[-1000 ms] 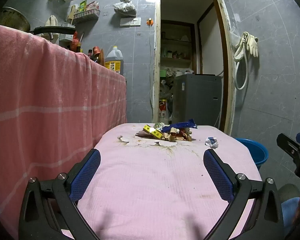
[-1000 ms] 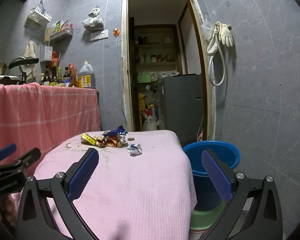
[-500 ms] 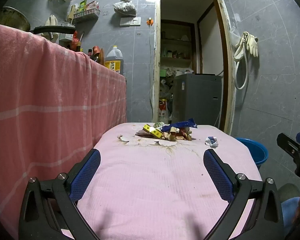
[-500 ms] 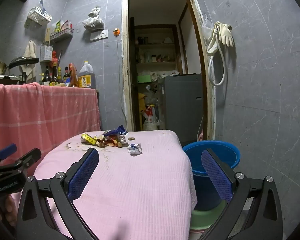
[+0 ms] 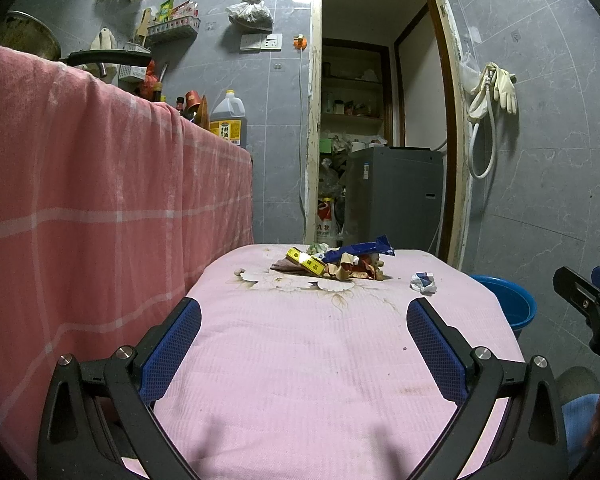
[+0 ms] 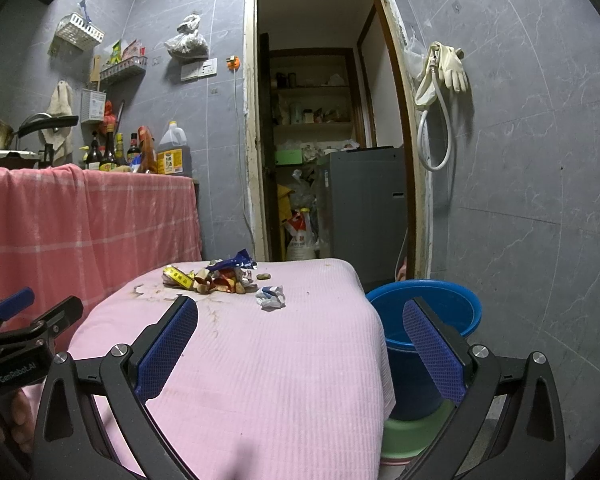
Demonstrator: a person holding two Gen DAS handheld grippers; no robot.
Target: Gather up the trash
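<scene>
The fingers of the left gripper stood spread wide with nothing between them, and those of the right gripper were just as wide and just as empty. Against the views from a second before, nothing had shifted: both tools hung at the near end of the pink-covered table, and every scrap lay where it had lain. So the collecting had, by my reading, not begun.

The trash pile, with its yellow strip and blue wrapper, sat at the far end of the table, well apart from both grippers. The crumpled wrapper lay alone just to the right of that pile, on the side nearer the blue bucket, which stood on the floor just beside the table's right edge, apparently the place for the scraps. The crumpled wrapper looked the easiest first pick for the right gripper.
</scene>
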